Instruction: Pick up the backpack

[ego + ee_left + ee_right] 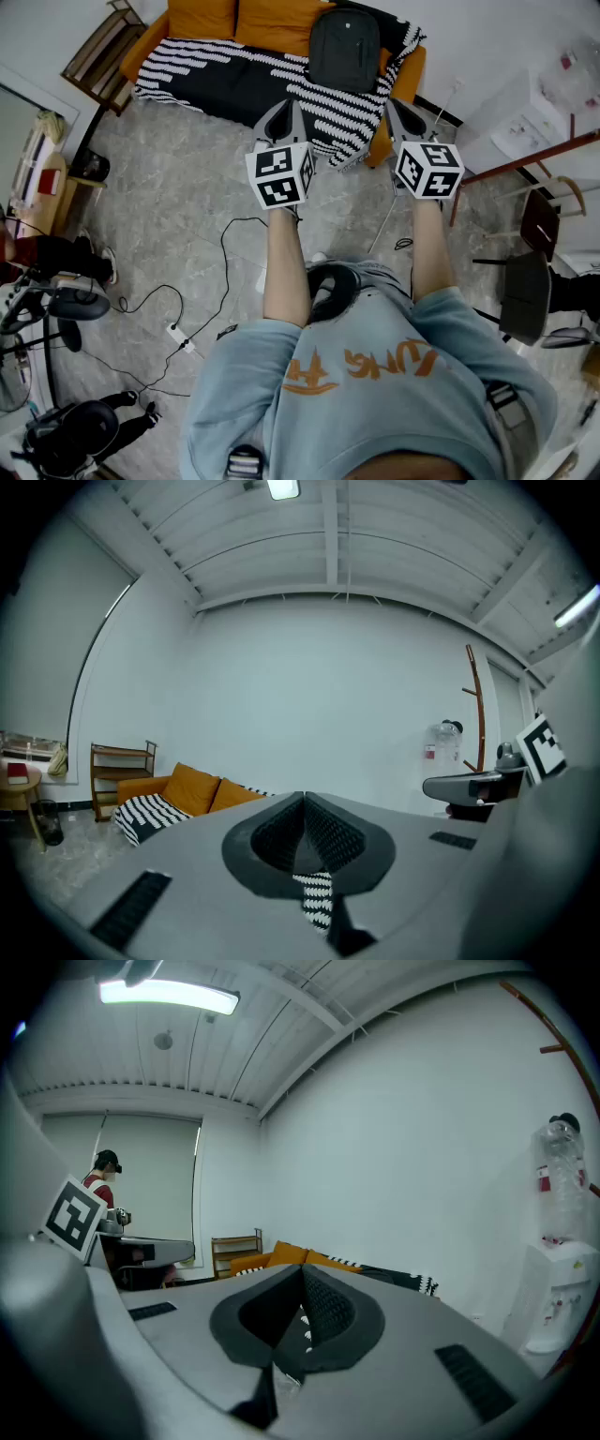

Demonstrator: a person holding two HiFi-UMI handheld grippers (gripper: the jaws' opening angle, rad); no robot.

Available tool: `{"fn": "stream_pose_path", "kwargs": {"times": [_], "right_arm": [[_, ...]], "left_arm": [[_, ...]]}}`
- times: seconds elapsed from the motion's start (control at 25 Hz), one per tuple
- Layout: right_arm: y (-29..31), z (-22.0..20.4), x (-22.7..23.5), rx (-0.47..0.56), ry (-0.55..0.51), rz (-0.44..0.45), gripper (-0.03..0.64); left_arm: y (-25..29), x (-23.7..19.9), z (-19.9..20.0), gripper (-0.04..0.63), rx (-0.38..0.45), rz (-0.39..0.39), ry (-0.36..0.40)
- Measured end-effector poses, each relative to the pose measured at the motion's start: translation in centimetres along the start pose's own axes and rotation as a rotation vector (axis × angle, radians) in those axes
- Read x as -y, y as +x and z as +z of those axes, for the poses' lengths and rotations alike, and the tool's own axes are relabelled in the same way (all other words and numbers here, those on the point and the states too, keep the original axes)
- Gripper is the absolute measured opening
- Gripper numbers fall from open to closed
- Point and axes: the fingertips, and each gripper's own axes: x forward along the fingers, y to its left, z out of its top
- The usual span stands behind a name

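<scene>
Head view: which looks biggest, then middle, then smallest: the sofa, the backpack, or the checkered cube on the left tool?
1. Sofa, by far the widest.
2 and 3. Backpack and the left tool's cube look about alike. The cube sits nearer the camera, so I won't rank those two.

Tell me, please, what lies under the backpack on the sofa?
The backpack lies on a black-and-white striped blanket spread over the orange sofa. Whatever the backpack and blanket cover beneath them cannot be seen.
</scene>
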Motion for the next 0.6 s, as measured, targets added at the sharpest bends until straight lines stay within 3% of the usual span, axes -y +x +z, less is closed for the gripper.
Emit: {"fn": "stream_pose_path", "kwargs": {"times": [0.16,0.44,0.6], "right_arm": [[-0.6,0.1,-0.6,0.019,0.052,-0.035,-0.003],[-1.1,-1.2,-1.3,-0.015,0.037,-0.044,-0.003],[-1.2,-0.2,-1.6,-0.012,0.017,-0.049,-0.003]], "left_arm": [[-1.2,-0.3,-0.1,0.021,-0.018,-0.015,-0.007],[-1.9,-0.8,-1.5,0.021,-0.035,-0.019,-0.044],[-2.2,-1.0,-0.4,0.021,0.0,-0.041,-0.096]]}}
